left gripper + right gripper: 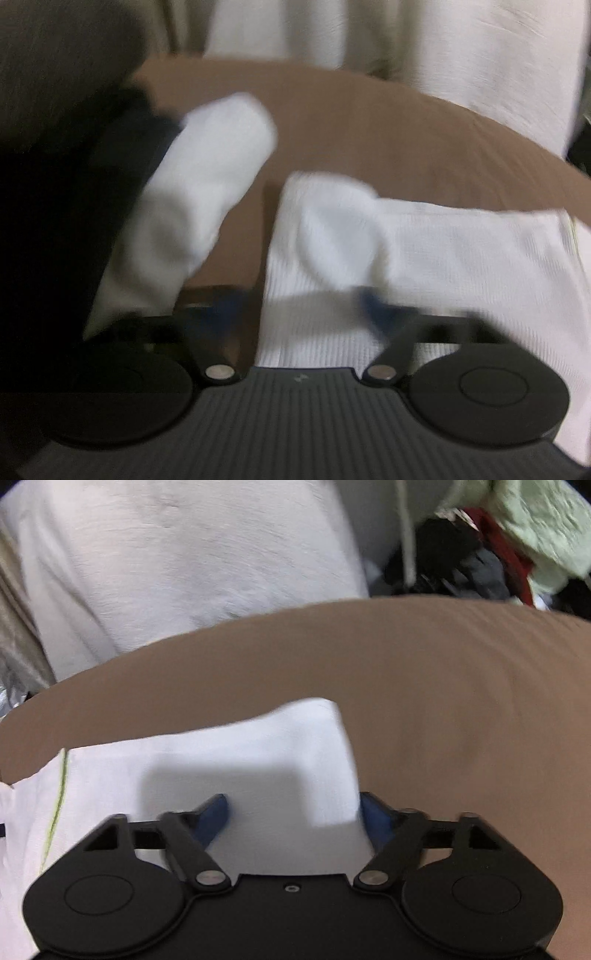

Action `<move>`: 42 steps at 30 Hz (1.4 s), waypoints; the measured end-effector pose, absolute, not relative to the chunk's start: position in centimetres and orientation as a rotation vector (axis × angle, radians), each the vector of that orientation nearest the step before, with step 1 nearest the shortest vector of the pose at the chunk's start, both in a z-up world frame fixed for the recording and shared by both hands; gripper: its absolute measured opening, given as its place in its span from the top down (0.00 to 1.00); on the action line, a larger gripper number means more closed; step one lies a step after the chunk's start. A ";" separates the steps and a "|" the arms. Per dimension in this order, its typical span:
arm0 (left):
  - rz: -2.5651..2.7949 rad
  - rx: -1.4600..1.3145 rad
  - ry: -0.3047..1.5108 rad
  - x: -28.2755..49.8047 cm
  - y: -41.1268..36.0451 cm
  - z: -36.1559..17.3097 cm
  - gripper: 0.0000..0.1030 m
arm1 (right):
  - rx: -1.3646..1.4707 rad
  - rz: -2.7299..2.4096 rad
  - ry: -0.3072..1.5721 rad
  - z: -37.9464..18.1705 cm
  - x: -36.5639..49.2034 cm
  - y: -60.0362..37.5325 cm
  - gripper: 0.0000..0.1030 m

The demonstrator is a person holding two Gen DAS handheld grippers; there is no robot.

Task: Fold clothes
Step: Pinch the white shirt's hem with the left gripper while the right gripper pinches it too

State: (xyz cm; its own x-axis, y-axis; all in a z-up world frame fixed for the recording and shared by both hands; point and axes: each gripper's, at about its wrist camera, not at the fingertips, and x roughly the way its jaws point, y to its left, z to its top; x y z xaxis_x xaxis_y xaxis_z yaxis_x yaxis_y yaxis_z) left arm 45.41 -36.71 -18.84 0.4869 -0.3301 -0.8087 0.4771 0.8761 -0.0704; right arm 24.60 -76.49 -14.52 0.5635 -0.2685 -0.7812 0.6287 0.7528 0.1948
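A white ribbed garment (424, 251) lies folded on a brown surface (369, 129). My left gripper (299, 306) hovers open just above its near left edge, blue-tipped fingers (373, 306) spread wide. A rolled white piece (199, 184) lies to the left, apart from the garment. In the right wrist view the same white garment (240, 768), with a thin green stripe near its left side, lies under my right gripper (295, 812), which is open with its fingers (214, 816) straddling the garment's right end. Both views are motion-blurred.
A dark garment (55, 184) lies at the far left next to the white roll. A white cloth (184, 554) hangs behind the brown surface (443, 701). A heap of mixed clothes (498, 546), green, red and dark, sits at the back right.
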 end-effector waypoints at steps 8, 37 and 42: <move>-0.541 0.089 0.871 42.4 -35.5 -15.3 0.98 | 0.344 -0.632 0.710 -10.8 22.5 -73.6 0.97; -0.586 0.098 0.747 10.2 -12.6 -12.5 0.98 | 0.141 -0.578 0.662 -10.7 -12.0 -51.8 0.97; -0.576 -0.040 0.684 9.1 -10.2 -10.1 0.98 | 0.145 -0.569 0.545 -7.0 -12.5 -52.3 0.97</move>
